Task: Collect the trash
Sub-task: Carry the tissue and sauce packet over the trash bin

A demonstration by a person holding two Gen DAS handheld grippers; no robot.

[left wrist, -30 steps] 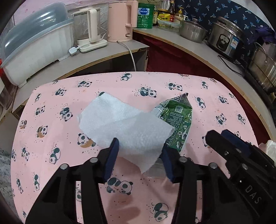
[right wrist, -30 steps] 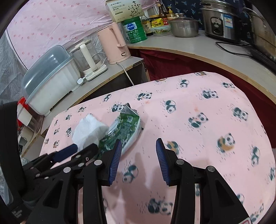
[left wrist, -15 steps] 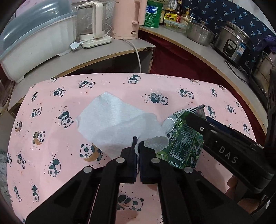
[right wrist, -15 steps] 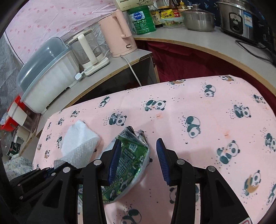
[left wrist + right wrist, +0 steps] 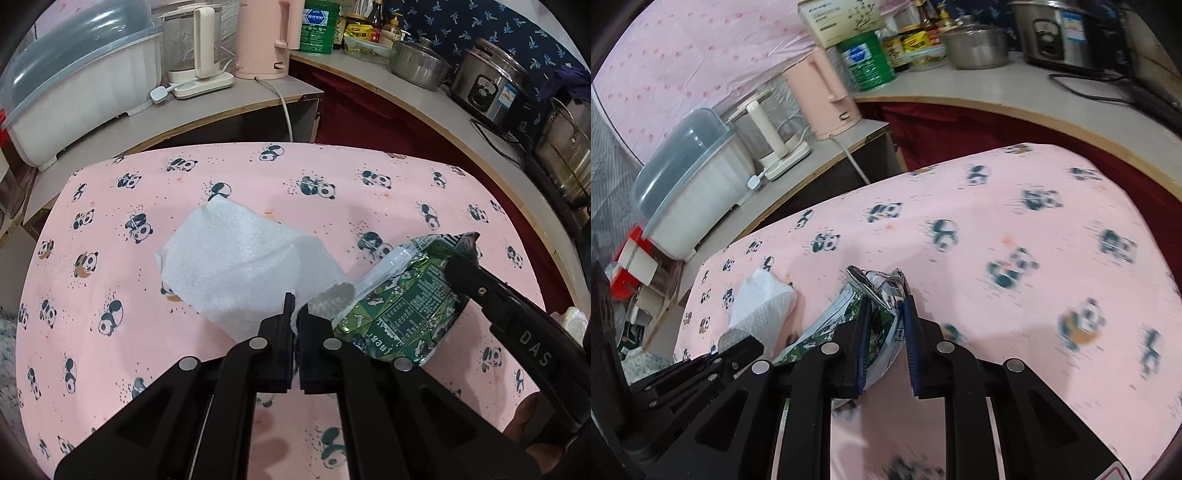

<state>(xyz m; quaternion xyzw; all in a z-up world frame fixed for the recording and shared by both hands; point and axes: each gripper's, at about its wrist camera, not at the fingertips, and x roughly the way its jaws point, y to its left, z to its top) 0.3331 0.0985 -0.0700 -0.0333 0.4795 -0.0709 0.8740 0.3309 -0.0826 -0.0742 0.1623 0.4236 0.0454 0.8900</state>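
A white paper towel (image 5: 240,266) lies crumpled on the pink panda tablecloth (image 5: 110,221). My left gripper (image 5: 295,314) is shut on its near edge. Just right of it is a green foil snack wrapper (image 5: 402,306), with one finger of my right gripper (image 5: 465,275) against its far side. In the right wrist view my right gripper (image 5: 886,306) straddles the wrapper's (image 5: 877,291) torn silver top. Its jaws are closing, and the blue pads press the crumpled foil from both sides. The paper towel (image 5: 761,302) and my left gripper (image 5: 738,345) show at the lower left.
Beyond the table's far edge a counter holds a lidded white bin (image 5: 74,77), a glass kettle (image 5: 188,48), a pink kettle (image 5: 266,37) with its cord, a green can (image 5: 319,26), a steel pot (image 5: 421,66) and a rice cooker (image 5: 491,85). Dark red drapery hangs below the counter.
My left gripper closed on the paper towel's edge. My right gripper moved left over the green wrapper and its jaws narrowed around it, crumpling the top.
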